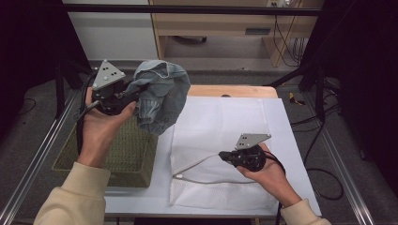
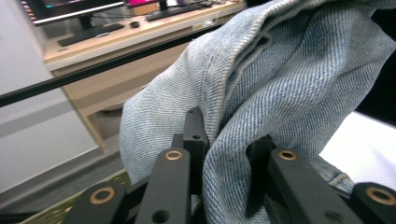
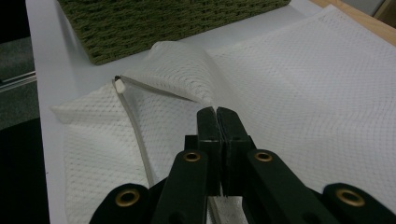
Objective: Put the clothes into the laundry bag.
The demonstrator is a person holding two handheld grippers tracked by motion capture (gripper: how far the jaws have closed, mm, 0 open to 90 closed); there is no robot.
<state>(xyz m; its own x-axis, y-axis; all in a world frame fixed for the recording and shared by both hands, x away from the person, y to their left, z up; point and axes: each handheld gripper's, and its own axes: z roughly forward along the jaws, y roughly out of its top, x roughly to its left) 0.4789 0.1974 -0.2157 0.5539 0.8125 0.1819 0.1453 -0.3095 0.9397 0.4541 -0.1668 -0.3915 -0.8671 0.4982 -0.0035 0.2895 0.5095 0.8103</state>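
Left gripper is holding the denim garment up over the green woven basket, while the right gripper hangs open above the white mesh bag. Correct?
Not quite. The right gripper is not open: the right gripper view shows its fingers pinched shut on the white mesh bag, lifting its top layer. The left gripper does hold the denim garment above the green woven basket.

Denim garment [image 1: 162, 96] is showing faded blue twill; mesh bag [image 1: 225, 136] is showing white netting; basket [image 1: 126, 150] is showing olive-green weave.

Cream sleeves [image 1: 77, 199], black claws [image 1: 226, 156], grey 3-cornered plates [image 1: 107, 74], brass screws.
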